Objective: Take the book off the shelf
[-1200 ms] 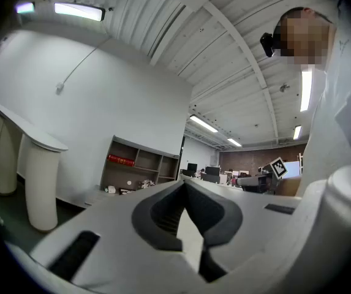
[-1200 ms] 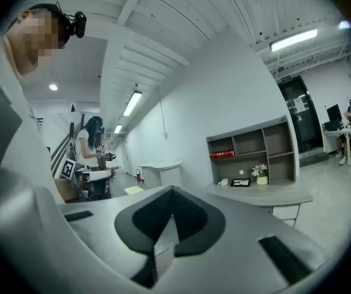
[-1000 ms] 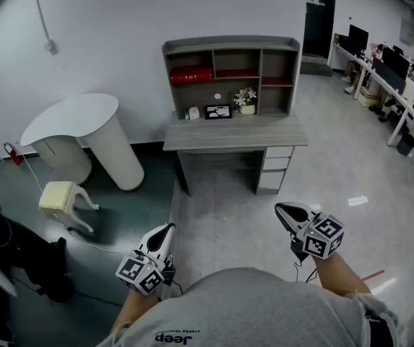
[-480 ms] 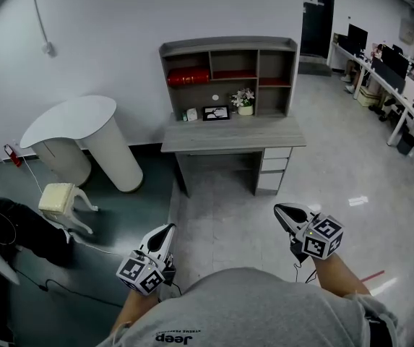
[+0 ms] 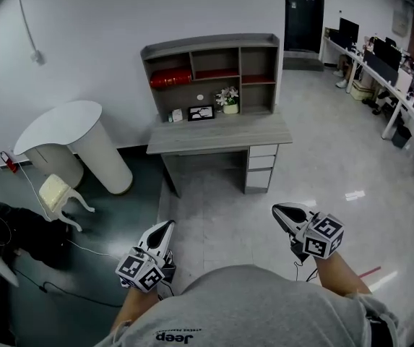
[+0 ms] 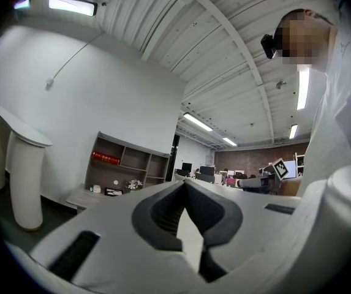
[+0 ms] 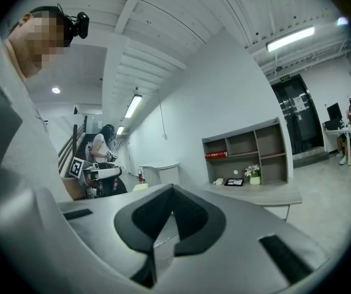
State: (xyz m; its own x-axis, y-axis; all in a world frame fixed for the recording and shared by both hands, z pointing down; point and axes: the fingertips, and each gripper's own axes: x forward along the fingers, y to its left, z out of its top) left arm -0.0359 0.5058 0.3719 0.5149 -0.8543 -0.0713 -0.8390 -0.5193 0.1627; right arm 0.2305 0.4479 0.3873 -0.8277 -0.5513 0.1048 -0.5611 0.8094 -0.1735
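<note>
1. The red book [image 5: 170,77] sits in the upper left compartment of the shelf [image 5: 210,42]. The shelf stands on the desk [image 5: 250,130] against the wall, well apart from me.
2. My left gripper [image 5: 168,225] has its jaws pressed together on nothing. I carry it low by my waist, pointing level at the desk.
3. My right gripper [image 5: 276,209] is likewise closed and empty, held at my other side and aimed the same way.
4. I judge both are tucked in and closed because open floor lies between me and the desk, and nothing is within reach.
5. The next move calls for closing that gap, then opening a claw at the book's compartment.
</note>
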